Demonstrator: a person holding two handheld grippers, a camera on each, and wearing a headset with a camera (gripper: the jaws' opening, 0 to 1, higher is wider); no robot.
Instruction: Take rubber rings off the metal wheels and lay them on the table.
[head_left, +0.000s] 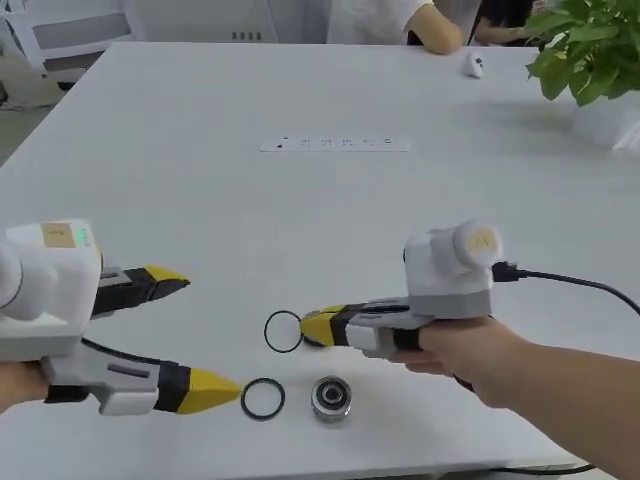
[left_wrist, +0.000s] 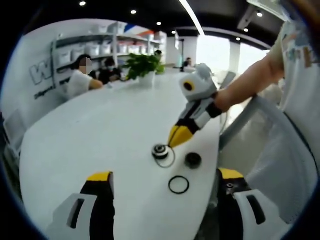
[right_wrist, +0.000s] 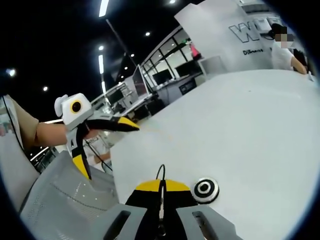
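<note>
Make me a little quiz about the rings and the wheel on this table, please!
1. True or false: the left hand-held gripper has its jaws shut.
2. What is the right hand-held gripper pinching?
3. In the head view, what lies just left of the wheel? A) a loose ring B) a spoon C) a cup
Key: 1 false, the jaws are wide apart; 2 a thin black ring; 3 A.
</note>
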